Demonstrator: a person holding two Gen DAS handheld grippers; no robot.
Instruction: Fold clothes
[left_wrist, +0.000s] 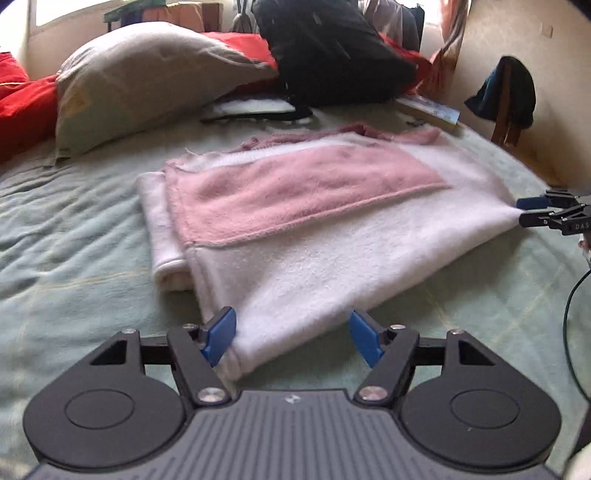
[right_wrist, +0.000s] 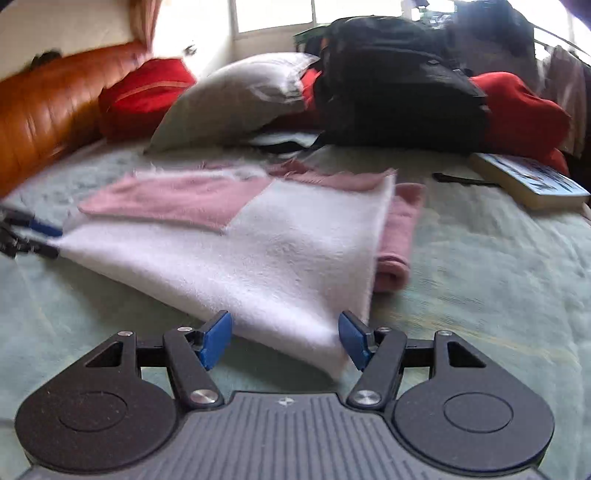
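Observation:
A pink and white fleece garment (left_wrist: 314, 229) lies folded on the pale green bedspread (left_wrist: 74, 258); it also shows in the right wrist view (right_wrist: 266, 251). My left gripper (left_wrist: 293, 338) is open, its blue pads either side of the garment's near corner, which lies between the jaws. My right gripper (right_wrist: 284, 338) is open too, with another corner of the garment between its blue pads. Each gripper shows at the edge of the other's view, the right one (left_wrist: 543, 212) and the left one (right_wrist: 33, 236), at the garment's corners.
A grey pillow (left_wrist: 147, 81), red cushions (left_wrist: 22, 107) and a black backpack (left_wrist: 332, 55) lie at the bed's head. A book (right_wrist: 528, 181) lies on the right of the bed. An orange leather headboard (right_wrist: 44, 114) runs along the left. A chair (left_wrist: 509, 99) with dark clothes stands beyond the bed.

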